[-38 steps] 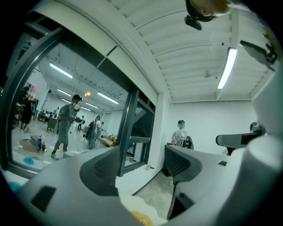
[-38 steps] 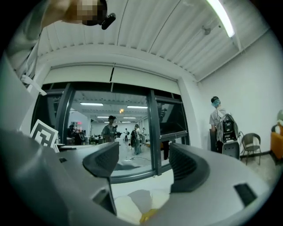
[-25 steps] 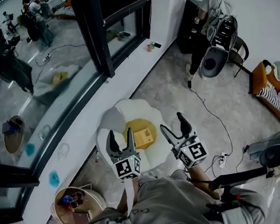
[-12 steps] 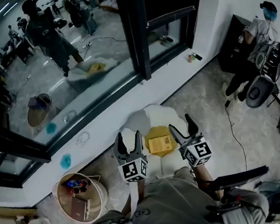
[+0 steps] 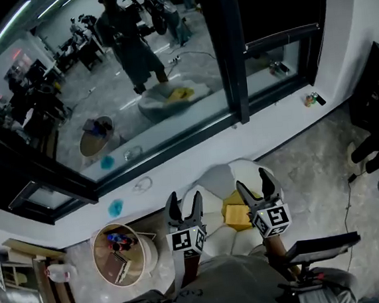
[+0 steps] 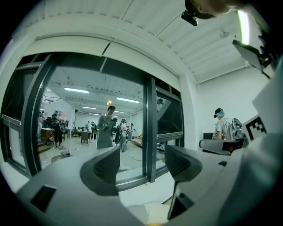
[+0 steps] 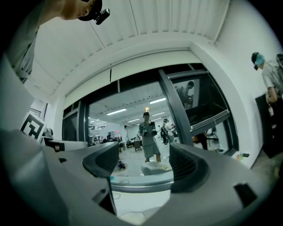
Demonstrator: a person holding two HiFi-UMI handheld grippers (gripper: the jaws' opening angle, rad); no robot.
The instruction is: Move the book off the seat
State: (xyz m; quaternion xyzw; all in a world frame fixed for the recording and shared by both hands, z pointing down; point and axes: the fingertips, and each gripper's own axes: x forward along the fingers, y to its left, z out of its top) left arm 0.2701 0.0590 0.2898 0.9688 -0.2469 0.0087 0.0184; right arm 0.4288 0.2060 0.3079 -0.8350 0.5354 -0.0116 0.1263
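Note:
A yellow book (image 5: pixel 235 214) lies on the yellow cushion of a white flower-shaped seat (image 5: pixel 235 176) below the window. In the head view my left gripper (image 5: pixel 184 206) hovers over the seat's left side, open and empty. My right gripper (image 5: pixel 258 187) hangs over the seat's right side, just right of the book, also open with nothing between its fingers. Both gripper views look level at the window (image 6: pixel 106 137) and its reflections; a sliver of the white seat (image 6: pixel 141 212) shows at the bottom of the left gripper view. The book is partly hidden by my right gripper.
A round wooden side table (image 5: pixel 123 255) with small items stands left of the seat. A dark-framed window (image 5: pixel 169 83) and white sill (image 5: pixel 197 157) run behind it. A small can (image 5: pixel 310 98) sits on the sill at the right; a cable (image 5: pixel 346 199) lies on the floor.
The head view has swung toward the window, so the seat now sits lower in the picture. Both grippers have come closer to the seat, the right one drawing in beside the book. Both stay open.

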